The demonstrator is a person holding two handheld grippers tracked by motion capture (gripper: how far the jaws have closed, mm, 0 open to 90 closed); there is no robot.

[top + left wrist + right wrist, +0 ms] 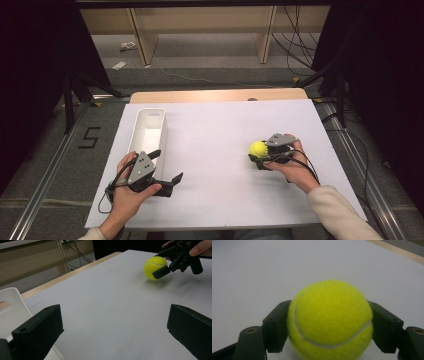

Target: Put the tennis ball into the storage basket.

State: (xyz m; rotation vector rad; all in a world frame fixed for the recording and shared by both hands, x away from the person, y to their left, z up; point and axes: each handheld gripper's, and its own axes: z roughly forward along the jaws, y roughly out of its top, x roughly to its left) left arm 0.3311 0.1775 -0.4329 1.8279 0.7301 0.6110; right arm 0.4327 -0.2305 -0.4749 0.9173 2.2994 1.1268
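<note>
Right hand-held gripper (pixel 258 158) clamping tennis ball (pixel 258 148), left hand-held gripper (pixel 166 168) wide beside white tray (pixel 150 116)

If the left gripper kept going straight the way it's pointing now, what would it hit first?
Probably nothing close by. The left gripper is open, facing bare white table. Farther along, a bit right of centre in the left gripper view, sits the tennis ball held by the right gripper; depth is hard to judge.

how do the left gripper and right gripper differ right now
The left gripper is open with nothing between its fingers; the right gripper is shut on the tennis ball. The left gripper sits beside the white tray; the right gripper is on the mat's right side. Both are black and hand-held low over the mat.
</note>
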